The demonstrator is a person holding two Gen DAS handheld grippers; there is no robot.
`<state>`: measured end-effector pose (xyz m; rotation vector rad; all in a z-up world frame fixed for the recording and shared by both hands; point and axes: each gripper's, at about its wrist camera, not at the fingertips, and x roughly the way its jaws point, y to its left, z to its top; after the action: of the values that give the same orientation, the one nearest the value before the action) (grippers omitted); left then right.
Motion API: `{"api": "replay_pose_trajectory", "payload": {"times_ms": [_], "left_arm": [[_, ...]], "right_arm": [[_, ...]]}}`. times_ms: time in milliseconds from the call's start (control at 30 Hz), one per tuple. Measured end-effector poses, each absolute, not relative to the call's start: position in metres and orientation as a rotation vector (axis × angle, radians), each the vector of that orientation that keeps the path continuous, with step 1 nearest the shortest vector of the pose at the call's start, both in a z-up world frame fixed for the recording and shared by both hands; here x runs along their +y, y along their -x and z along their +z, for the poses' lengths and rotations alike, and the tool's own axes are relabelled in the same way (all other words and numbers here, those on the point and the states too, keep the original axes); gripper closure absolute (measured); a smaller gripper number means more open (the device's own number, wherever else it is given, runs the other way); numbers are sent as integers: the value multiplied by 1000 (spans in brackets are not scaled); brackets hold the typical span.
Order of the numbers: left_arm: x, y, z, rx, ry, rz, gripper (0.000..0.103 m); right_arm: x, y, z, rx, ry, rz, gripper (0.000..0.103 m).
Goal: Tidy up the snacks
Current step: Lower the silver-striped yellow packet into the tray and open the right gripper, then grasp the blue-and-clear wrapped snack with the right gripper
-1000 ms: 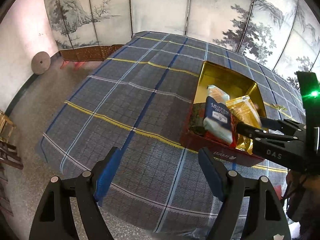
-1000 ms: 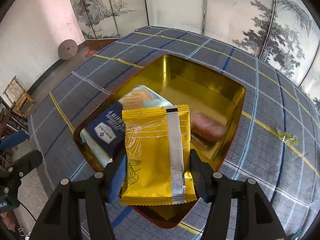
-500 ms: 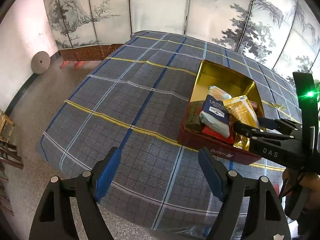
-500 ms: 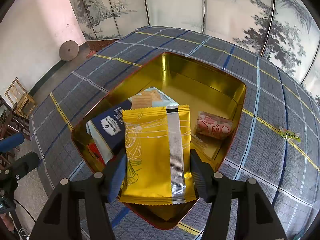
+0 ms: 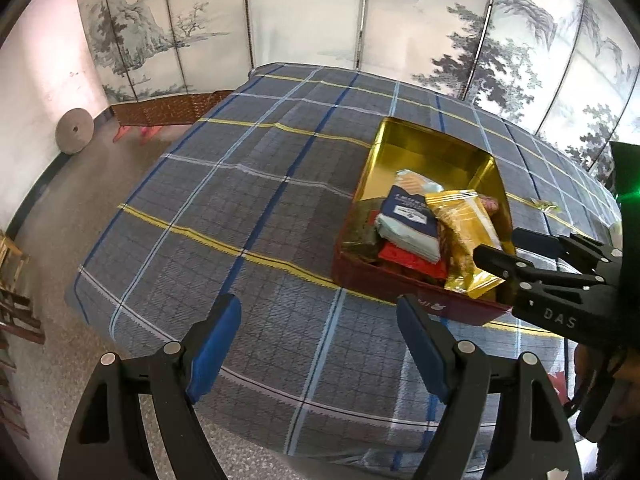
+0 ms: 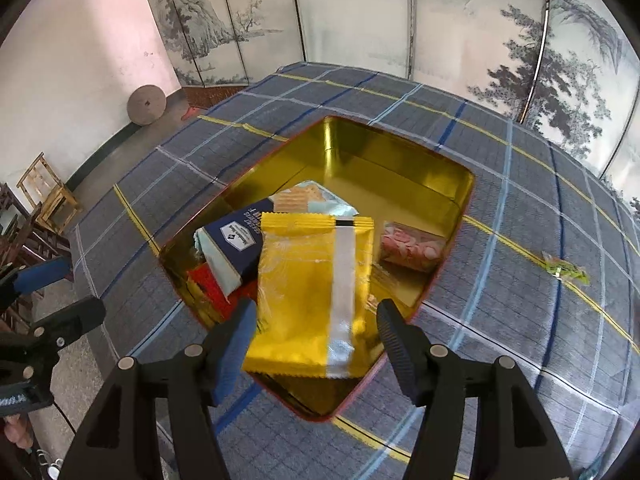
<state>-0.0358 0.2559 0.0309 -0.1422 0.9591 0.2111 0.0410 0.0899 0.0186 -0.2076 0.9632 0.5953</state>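
Change: right gripper (image 6: 312, 320) has spread its fingers; yellow packet (image 6: 310, 292) now blurred, dropping free.
Packet: over near corner of tin (image 6: 400, 152), atop other snacks.
Left gripper (image 5: 320, 344): fingers spread, empty, above counter (image 5: 224, 184).
Advice: withdraw straight back, avoid snagging packet.

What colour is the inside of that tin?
Shiny gold inside the tin, clearest from the right wrist view.

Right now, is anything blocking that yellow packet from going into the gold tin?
No lid covers the gold-lined tin. The yellow foil packet sits over its near end, between the right claw's parted jaws.
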Motion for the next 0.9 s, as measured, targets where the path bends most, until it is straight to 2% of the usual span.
{"api": "replay_pose_trajectory", "payload": {"times_ms": [267,533,900], "left_arm": [[230,29,34,953,113,155,25],[192,16,31,964,72,71,25],[162,10,28,983,31,32,25]], "right_arm": [[14,-31,30,909,159,505,39],[-119,-21,22,908,128,280,39],[-252,-9,-6,1058,175,203,40]]}}
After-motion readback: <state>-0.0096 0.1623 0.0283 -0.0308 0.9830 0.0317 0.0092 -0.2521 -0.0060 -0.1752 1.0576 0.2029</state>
